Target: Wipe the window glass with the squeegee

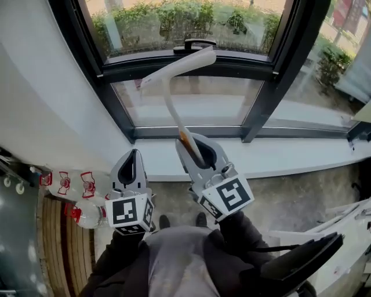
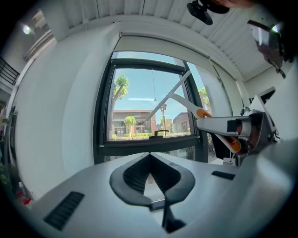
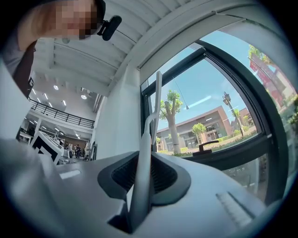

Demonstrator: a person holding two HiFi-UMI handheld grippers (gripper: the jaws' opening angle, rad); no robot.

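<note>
Right tool (image 1: 190, 142) clamped on squeegee (image 1: 174, 68) handle, blade ahead of it by the window glass (image 1: 191, 17). Left tool (image 1: 134, 154) beside it, jaws together, empty.

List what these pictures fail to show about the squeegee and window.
1. Head view: whether the squeegee blade touches the window glass; the steep downward angle hides any gap.
2. Right gripper view: the squeegee's handle end, buried in the right gripper.
3. Head view: bottles, one partly behind the left gripper; print too small.
</note>
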